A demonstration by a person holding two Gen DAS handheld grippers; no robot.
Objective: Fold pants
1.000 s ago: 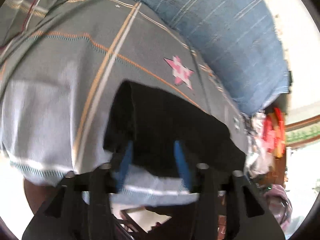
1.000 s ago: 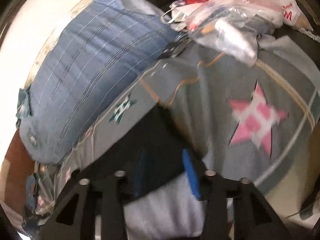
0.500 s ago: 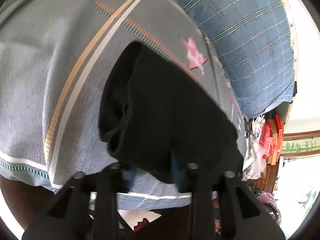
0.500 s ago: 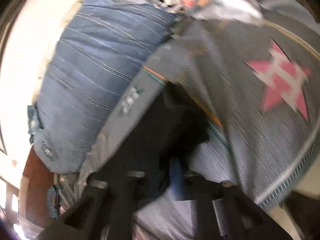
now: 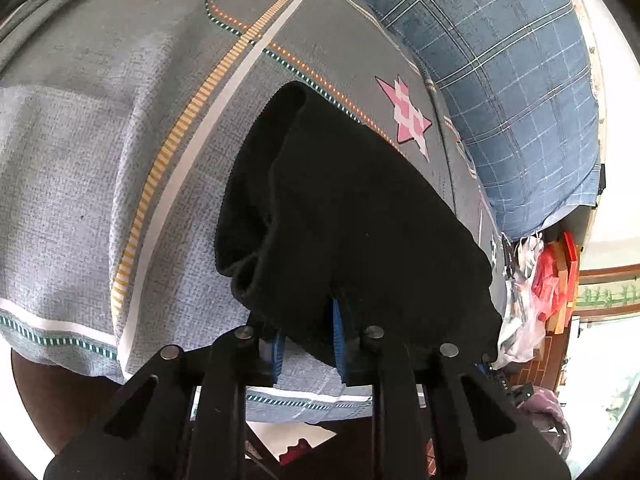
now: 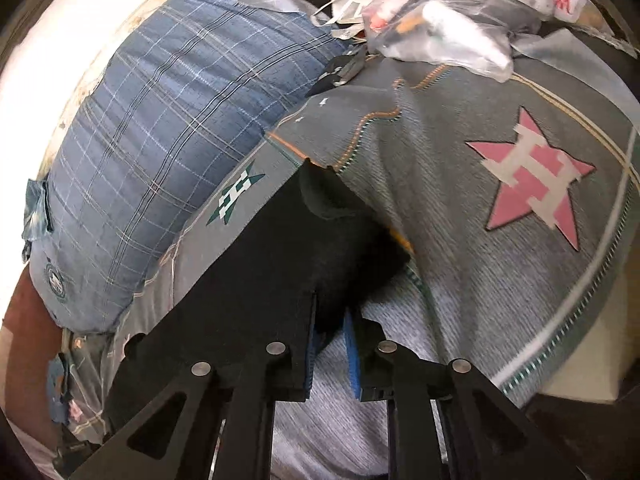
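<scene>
The black pants (image 5: 352, 216) lie on a grey bedspread with pink stars (image 5: 100, 152). My left gripper (image 5: 308, 320) is shut on the near edge of the pants; its blue pads (image 5: 336, 332) pinch the black cloth. In the right wrist view the pants (image 6: 280, 264) stretch away to the left, and my right gripper (image 6: 330, 328) is shut on their other near edge, blue pads (image 6: 353, 356) clamped on the cloth. The fingertips of both grippers are hidden by fabric.
A blue plaid pillow (image 5: 512, 80) lies beyond the pants, also in the right wrist view (image 6: 168, 152). Plastic bags and red packets (image 6: 440, 12) pile at the far end of the bed. The bed's near edge (image 5: 60, 344) runs below my left gripper.
Both grippers went from open around the pants' edge to shut on it. The black cloth has bunched up and risen a little at the grips.
</scene>
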